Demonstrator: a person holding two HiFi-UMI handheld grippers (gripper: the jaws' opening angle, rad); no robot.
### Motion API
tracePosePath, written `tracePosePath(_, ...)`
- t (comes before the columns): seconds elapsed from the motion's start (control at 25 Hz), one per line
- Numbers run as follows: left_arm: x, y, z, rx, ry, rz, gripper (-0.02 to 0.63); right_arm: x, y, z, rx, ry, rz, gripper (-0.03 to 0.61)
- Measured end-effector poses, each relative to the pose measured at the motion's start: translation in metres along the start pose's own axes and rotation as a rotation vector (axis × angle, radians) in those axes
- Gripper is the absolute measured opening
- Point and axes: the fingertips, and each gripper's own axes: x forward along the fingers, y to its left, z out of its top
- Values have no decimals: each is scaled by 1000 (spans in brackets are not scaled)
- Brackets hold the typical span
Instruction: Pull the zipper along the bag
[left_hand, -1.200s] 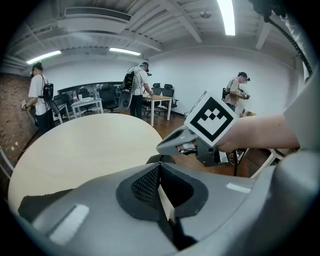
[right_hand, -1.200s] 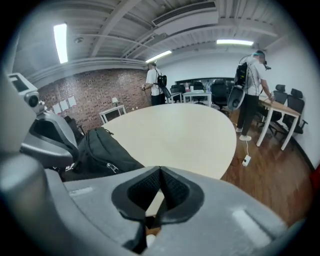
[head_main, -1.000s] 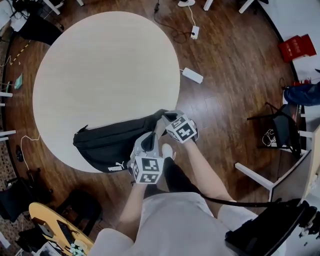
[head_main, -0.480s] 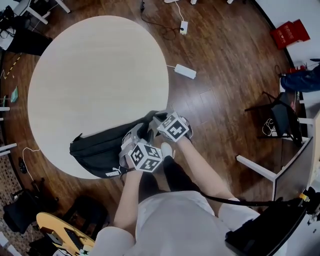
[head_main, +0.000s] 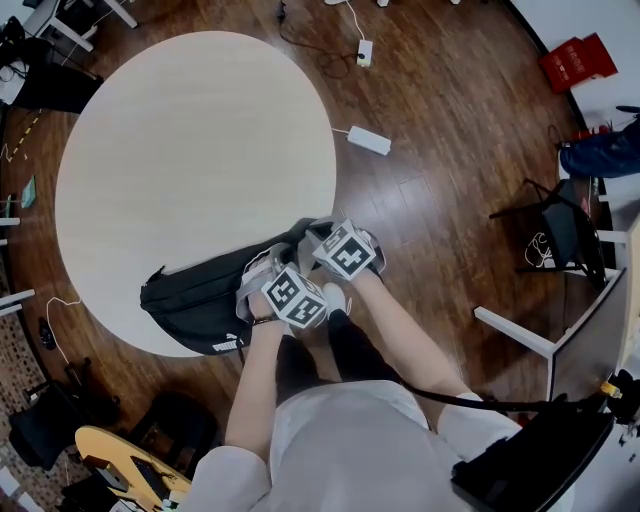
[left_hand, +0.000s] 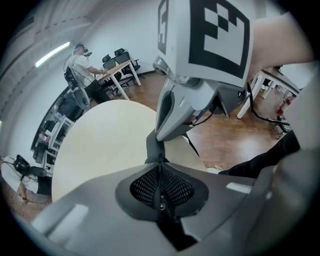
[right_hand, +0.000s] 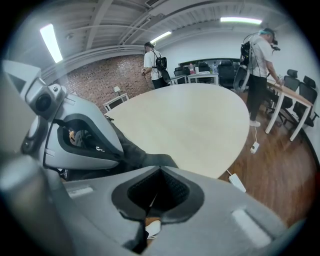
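A black bag (head_main: 200, 292) lies at the near edge of the round table (head_main: 180, 130). Both grippers sit at its right end, close together. My left gripper (head_main: 262, 283) has just been closing. In the left gripper view its jaws (left_hand: 160, 170) are shut on black bag fabric, with a small metal zipper pull (left_hand: 162, 204) between the pads. My right gripper (head_main: 320, 233) is shut on the bag's end strap (left_hand: 154, 148), which rises to its fingertips (left_hand: 161, 136). In the right gripper view, dark bag fabric (right_hand: 142, 159) lies just ahead of the right gripper (right_hand: 159, 174). The left gripper (right_hand: 75, 135) is beside it.
The table edge runs right under the bag, with wood floor beyond. A white power strip (head_main: 368, 140) lies on the floor, a chair (head_main: 560, 235) stands at right and a guitar (head_main: 120, 468) at lower left. My shoe (head_main: 336, 298) is below the grippers. People stand far off.
The left gripper has moved up the picture onto the bag's right end, closer to the right gripper, and has rolled, so its cube shows a different face. The right gripper has kept still.
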Motion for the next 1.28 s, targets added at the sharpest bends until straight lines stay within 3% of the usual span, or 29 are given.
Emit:
tracePosePath(0.36,-34,-5,9,-67,-119,12,20,-1,7,4,7,0,-17,-8)
tracePosePath(0.92,-71,-27,8,-28,-270,45,17,11,33,0,1,25,-15,-8)
tracePosePath(1.08,-91,-22,14,-40,-349,66,15,10,29,2,2,16,-42,-8)
tracePosePath(1.28,-111,-23,5,-89,-367,63,14,6,21,4,31,9,-54,-8)
